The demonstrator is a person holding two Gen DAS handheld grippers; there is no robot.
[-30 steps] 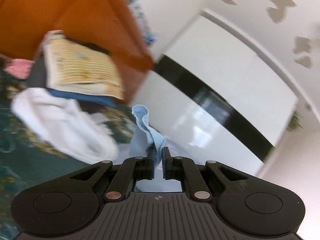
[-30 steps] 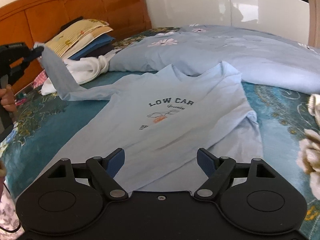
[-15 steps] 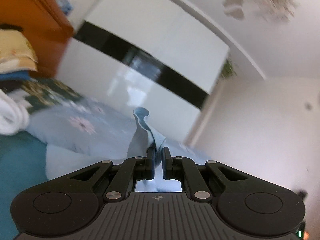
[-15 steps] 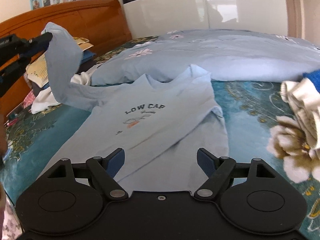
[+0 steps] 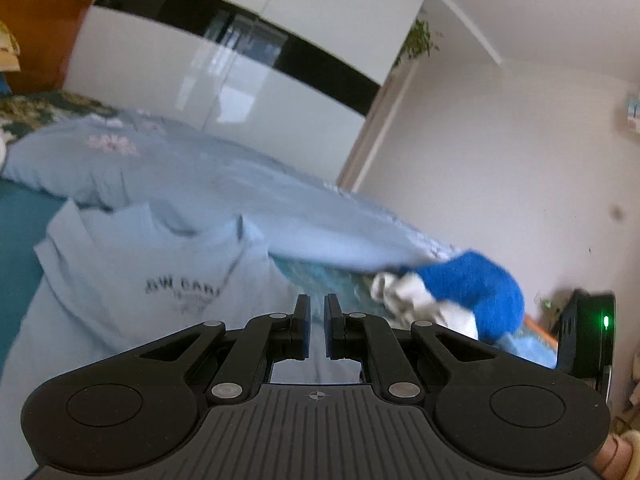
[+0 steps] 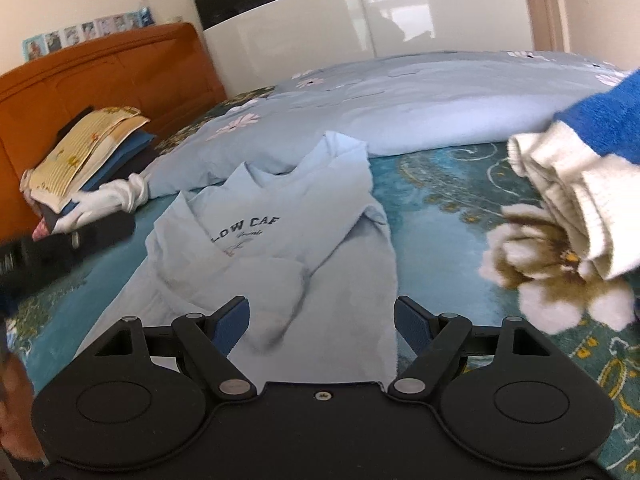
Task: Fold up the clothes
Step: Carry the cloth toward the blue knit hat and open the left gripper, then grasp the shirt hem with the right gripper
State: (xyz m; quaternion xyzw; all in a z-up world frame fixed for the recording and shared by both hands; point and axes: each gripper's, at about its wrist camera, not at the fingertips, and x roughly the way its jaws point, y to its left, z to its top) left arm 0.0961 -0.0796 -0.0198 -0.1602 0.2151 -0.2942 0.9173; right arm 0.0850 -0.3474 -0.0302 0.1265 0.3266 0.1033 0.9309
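A light blue T-shirt [image 6: 280, 248] with dark "LOW CAR" lettering lies front up on the teal bedspread [image 6: 440, 208]. Its left sleeve [image 6: 256, 280] is folded inward across the chest. My right gripper [image 6: 320, 312] is open and hovers over the shirt's lower part with nothing between its fingers. In the left wrist view the same T-shirt [image 5: 140, 280] lies below my left gripper [image 5: 317, 300], whose jaws stand almost together with no cloth showing between them. From the right wrist view the left gripper [image 6: 68, 244] is a blurred black shape left of the shirt.
A blue and white garment [image 6: 580, 184] lies bunched at the right. A light blue flowered quilt [image 6: 400, 96] lies behind the shirt. Folded clothes [image 6: 84, 140] and a white cloth [image 6: 116, 196] sit by the orange headboard [image 6: 100, 76]. A hand [image 6: 12, 400] shows bottom left.
The left gripper swung the raised sleeve right over the shirt. The sleeve has left its jaws and now lies folded on the chest. The right gripper stayed open and turned right.
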